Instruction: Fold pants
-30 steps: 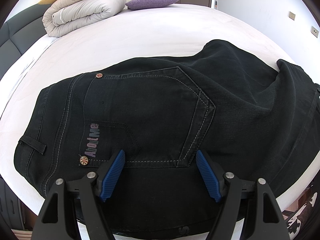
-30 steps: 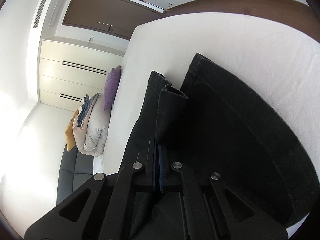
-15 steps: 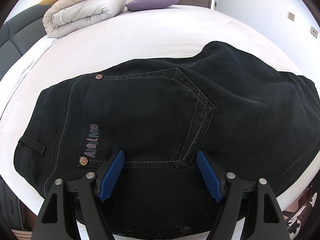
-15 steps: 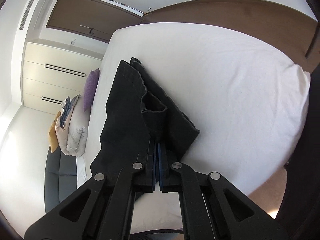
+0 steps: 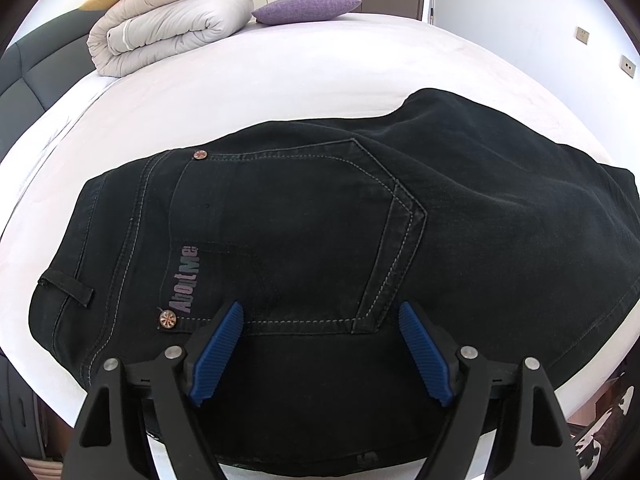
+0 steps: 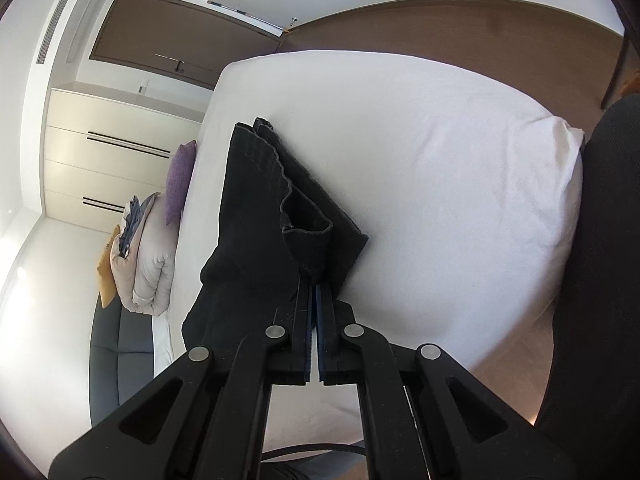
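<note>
Black denim pants [image 5: 320,220] lie flat on the white bed sheet [image 5: 280,80], filling the centre of the left wrist frame, waistband at left, back pocket uppermost. Left gripper [image 5: 320,344] hovers low in that frame over the pocket's lower seam; its jaws have just been opening and stand wide, with only flat cloth beneath them and nothing pinched. Right gripper [image 6: 314,280], at lower centre of the right wrist frame, is clamped fully on the hem end of the pant legs [image 6: 276,208], which rise toward upper centre with one cuff gaping open

Folded grey quilt [image 5: 168,24] and purple cushion [image 5: 304,8] sit at the upper left of the left wrist frame, well apart from the pants

Risk assessment:
- The right grip appears to catch a narrow edge; denim weight could pull the hem free during the carry
- The gaping cuff suggests layers are uneven; the fold may land skewed
- With the left jaws not pressing, the waist end may drag across the sheet
</note>
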{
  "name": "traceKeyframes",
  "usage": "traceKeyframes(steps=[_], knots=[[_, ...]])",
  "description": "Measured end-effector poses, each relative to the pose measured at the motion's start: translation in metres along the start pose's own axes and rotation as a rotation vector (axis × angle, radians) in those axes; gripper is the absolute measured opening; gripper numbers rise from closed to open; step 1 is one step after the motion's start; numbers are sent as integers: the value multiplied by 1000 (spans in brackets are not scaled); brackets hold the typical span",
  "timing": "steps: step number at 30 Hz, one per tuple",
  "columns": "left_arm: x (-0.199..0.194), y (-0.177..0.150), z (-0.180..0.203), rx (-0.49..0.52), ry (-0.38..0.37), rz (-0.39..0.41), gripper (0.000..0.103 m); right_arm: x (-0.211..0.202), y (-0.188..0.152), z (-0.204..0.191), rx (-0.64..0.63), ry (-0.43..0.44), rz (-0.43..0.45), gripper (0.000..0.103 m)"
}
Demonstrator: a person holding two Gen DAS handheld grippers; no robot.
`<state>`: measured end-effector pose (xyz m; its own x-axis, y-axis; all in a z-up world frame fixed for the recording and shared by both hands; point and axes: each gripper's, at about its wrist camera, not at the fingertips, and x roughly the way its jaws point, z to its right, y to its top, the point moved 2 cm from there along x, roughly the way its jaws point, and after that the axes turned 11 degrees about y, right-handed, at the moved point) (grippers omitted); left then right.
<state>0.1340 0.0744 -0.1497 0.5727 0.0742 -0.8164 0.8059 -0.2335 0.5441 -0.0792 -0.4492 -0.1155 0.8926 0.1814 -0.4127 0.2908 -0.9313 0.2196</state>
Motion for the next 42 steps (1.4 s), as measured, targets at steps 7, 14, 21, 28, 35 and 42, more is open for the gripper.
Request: traceKeyframes(steps=[7,14,21,28,35,42], knots=[[-2,-1,-4,1,1,2,82,-4,5,7,16,0,15,0],[-4,-8,-8,-24,4,4,82,-2,6,15,68,15,11,0],[-4,-14,-11,-60,15,5,86,2,11,25,159,73,-9,1],[-5,-15,-14,-70,7,7,86,-27,19,15,129,-112,119,5],[-6,-16,-15,-69,8,9,87,-7,27,-58,-163,-18,62,5],[-7,-16,-16,-77,4,5,87,78,9,-58,-127,70,-181,5]])
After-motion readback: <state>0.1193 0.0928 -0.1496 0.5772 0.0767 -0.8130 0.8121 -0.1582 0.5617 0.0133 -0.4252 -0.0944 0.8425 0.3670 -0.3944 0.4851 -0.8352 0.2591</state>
